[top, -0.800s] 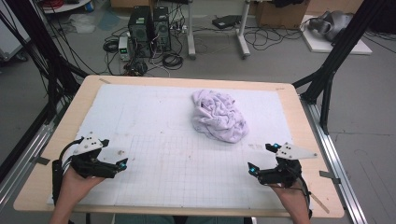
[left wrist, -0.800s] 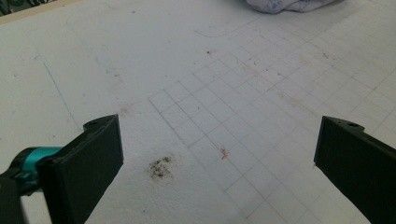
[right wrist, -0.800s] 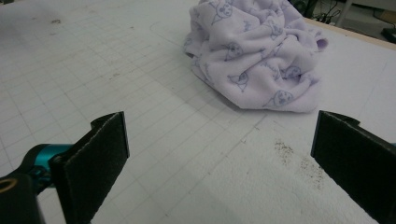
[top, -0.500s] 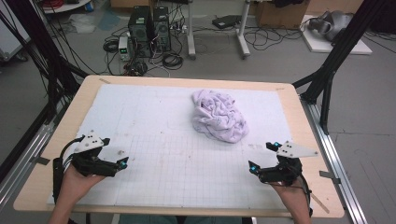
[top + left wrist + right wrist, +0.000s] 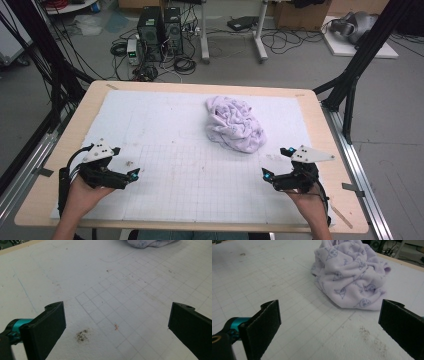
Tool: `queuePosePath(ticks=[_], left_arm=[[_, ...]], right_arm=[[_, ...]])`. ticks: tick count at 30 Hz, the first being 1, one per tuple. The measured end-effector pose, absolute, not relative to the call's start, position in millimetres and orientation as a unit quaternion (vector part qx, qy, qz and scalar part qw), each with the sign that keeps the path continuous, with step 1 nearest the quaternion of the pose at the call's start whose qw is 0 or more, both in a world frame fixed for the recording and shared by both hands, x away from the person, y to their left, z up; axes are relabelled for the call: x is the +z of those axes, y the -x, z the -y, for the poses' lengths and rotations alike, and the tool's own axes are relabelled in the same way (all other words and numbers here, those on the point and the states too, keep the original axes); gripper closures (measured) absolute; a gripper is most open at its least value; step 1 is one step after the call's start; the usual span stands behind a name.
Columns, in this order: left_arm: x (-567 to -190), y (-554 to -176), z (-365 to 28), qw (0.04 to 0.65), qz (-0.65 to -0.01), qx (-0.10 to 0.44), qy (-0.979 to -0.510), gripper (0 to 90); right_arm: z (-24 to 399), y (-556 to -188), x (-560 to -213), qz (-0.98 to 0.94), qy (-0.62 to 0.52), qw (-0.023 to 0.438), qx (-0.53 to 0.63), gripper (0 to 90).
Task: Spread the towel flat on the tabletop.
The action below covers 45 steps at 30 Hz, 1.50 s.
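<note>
Crumpled lilac fleece cloth (image 5: 235, 124) printed with small cartoon faces lies heaped right of centre on the white gridded foam mat (image 5: 165, 120), untouched. Left gripper (image 5: 134, 173) rests near the mat's left edge, jaws spread wide and empty. Right gripper (image 5: 266, 174) sits nearer the cloth, equally spread. Nothing has moved lately; work hasn't begun.

In the left gripper view the crumpled lilac cloth (image 5: 150, 243) is cut off by the top edge, leaving only its lower hem. In the right gripper view its top runs past the frame too. The table's (image 5: 200, 87) near edge is partly covered by both forearms; the cloth's underside is hidden.
</note>
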<state>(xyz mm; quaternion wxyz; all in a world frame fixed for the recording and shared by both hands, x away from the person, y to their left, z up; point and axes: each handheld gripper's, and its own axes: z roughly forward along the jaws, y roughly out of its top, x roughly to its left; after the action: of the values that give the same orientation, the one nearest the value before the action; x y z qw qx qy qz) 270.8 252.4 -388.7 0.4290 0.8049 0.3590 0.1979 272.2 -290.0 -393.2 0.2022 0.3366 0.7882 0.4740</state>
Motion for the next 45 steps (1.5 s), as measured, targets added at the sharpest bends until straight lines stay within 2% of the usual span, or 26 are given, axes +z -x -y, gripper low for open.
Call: queuePosePath(ticks=[17, 22, 25, 28, 31, 32, 34, 37, 39, 41, 45], left_arm=[[-387.8, -280.3, -245.5, 0.439, -0.357, 0.191, -0.802, 1.8], [-387.1, -283.1, -244.5, 0.445, -0.359, 0.189, -0.799, 1.8], [-387.5, -284.4, -245.2, 0.439, -0.358, 0.187, -0.803, 1.8], [-387.5, -284.2, -245.2, 0.443, -0.361, 0.187, -0.799, 1.8], [-387.4, -284.8, -246.1, 0.442, -0.360, 0.185, -0.801, 1.8], [-388.0, -285.0, -245.2, 0.443, -0.364, 0.186, -0.798, 1.8], [-387.9, -285.0, -245.0, 0.440, -0.360, 0.185, -0.802, 1.8], [-388.2, -284.3, -244.1, 0.440, -0.359, 0.185, -0.802, 1.8], [-388.4, -284.2, -244.0, 0.442, -0.362, 0.185, -0.800, 1.8], [-388.7, -285.0, -244.5, 0.440, -0.362, 0.184, -0.801, 1.8], [-388.8, -286.3, -244.8, 0.440, -0.362, 0.182, -0.801, 1.8]], right_arm=[[242.4, -338.2, -362.9, -0.811, -0.301, 0.191, 0.464, 4.9], [231.6, -362.9, -367.6, -0.816, -0.299, 0.167, 0.466, 16.0], [221.2, -376.8, -374.1, -0.820, -0.304, 0.164, 0.456, 17.3], [205.7, -392.9, -388.2, -0.837, -0.300, 0.158, 0.430, 25.3], [198.9, -398.6, -395.3, -0.843, -0.298, 0.158, 0.419, 28.4], [194.7, -404.6, -403.1, -0.847, -0.302, 0.156, 0.408, 33.3], [193.7, -406.2, -405.2, -0.848, -0.304, 0.158, 0.404, 35.7], [190.4, -410.7, -409.9, -0.852, -0.303, 0.173, 0.391, 47.2], [188.7, -412.0, -411.4, -0.854, -0.298, 0.174, 0.389, 60.3], [187.0, -410.4, -410.1, -0.861, -0.283, 0.175, 0.385, 68.5], [190.3, -405.6, -400.5, -0.855, -0.272, 0.154, 0.414, 74.4]])
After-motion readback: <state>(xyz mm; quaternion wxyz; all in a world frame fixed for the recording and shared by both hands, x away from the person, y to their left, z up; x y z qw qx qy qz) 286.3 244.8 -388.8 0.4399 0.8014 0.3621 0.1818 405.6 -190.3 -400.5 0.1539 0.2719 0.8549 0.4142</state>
